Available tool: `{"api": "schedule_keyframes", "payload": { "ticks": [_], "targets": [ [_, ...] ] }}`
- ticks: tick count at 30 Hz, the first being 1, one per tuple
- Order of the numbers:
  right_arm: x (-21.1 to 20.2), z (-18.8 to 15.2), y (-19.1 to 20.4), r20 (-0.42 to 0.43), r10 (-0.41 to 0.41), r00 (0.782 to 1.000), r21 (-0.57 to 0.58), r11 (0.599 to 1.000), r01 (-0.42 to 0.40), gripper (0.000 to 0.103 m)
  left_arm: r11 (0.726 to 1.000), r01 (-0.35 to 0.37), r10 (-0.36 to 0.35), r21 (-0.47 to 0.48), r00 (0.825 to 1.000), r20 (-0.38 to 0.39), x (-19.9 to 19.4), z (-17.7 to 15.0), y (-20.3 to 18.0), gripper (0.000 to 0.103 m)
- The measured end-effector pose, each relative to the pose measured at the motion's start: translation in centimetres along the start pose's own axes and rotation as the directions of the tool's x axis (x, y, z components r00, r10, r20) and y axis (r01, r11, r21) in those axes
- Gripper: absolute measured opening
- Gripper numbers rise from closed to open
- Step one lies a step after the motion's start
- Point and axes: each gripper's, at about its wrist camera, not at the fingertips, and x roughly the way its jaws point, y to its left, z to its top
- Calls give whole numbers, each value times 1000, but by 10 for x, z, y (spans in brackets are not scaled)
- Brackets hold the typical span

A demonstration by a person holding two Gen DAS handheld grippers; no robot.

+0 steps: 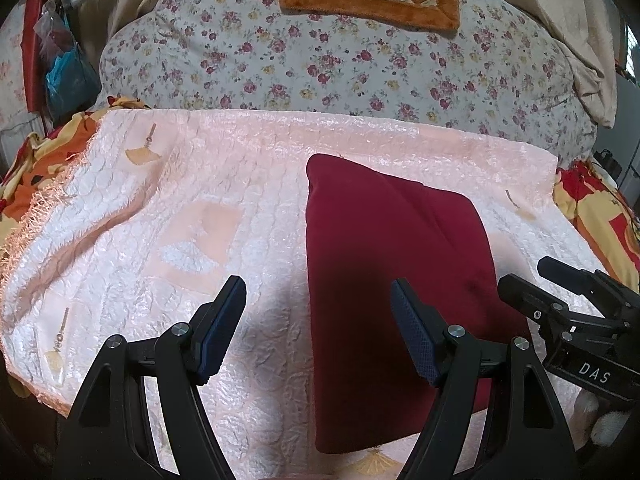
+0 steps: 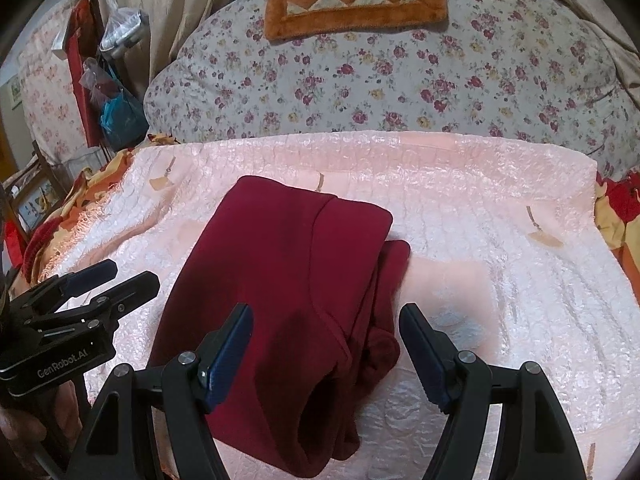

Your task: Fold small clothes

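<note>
Garment: dark red garment [image 2: 288, 280], folded into a long stack, lying flat on the pink quilted cover [image 2: 500, 280]
Left gripper [image 1: 318, 304]: jaws spread wide, nothing between them, above the garment's left edge
Right gripper [image 2: 326, 332]: jaws spread wide, empty, over the garment's near end
Behind: floral bedding [image 2: 400, 88], with an orange checkered mat [image 2: 356, 0] on top

Both wrist cameras are looking down and forward, close over the pink bedspread [image 1: 240, 184] toward the floral quilt [image 1: 360, 64]. They are sharing the dark red garment [image 1: 392, 248], bedspread and quilt, each catching the other's gripper at its edge.
</note>
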Motion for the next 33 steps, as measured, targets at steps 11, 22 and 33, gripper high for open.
{"api": "schedule_keyframes", "payload": {
  "ticks": [11,22,33],
  "targets": [
    [9,8,5,-16,2,1000,-9,1000,-2,73,1000,1,-1,-9,1000,-9,7,2,3,75],
    [15,9,3,-32,-7,999,-1,1000,7,73,1000,0,0,-10,1000,-19,11,2,5,75],
    [18,8,0,-45,-7,999,0,1000,7,74,1000,-3,3,-3,1000,-23,13,0,1,75]
  ]
}}
